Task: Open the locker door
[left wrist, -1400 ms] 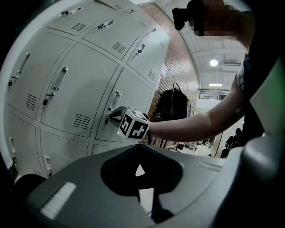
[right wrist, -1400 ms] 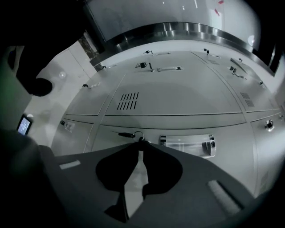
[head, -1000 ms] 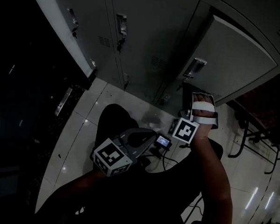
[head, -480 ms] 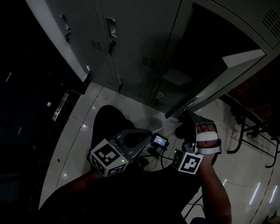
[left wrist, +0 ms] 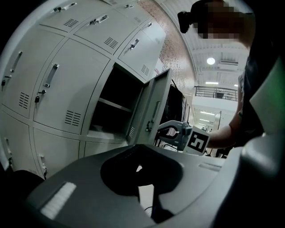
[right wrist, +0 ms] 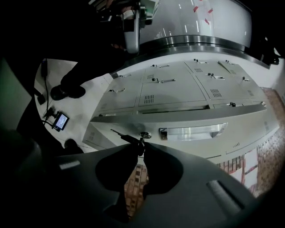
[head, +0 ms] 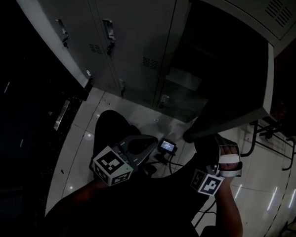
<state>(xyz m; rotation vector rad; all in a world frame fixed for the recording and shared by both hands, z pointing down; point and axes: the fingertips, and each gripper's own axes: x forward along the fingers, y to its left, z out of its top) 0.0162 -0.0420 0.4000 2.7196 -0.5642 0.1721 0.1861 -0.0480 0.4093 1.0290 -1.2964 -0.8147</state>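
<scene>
The grey locker door (head: 233,90) stands swung wide open, and its dark compartment (head: 189,88) with a shelf is exposed. My right gripper (head: 207,140) is at the door's lower free edge. In the right gripper view its tips (right wrist: 140,146) pinch the dark key (right wrist: 127,139) hanging at the lock (right wrist: 144,135), next to the metal handle (right wrist: 191,132). My left gripper (head: 154,140) hangs back near my body, tips together with nothing between them (left wrist: 141,176). The left gripper view shows the door (left wrist: 156,111) edge-on, with the right gripper (left wrist: 171,131) at it.
Shut lockers (head: 127,40) fill the wall to the left of the open one. A small device with a lit screen (head: 168,147) and its cables lie on the tiled floor by my feet. Chair legs (head: 266,136) stand at the right, a dark cabinet (head: 64,111) at the left.
The door has swung from barely ajar to wide open. My right gripper has come down and back toward me with its edge. The left gripper has hardly moved.
</scene>
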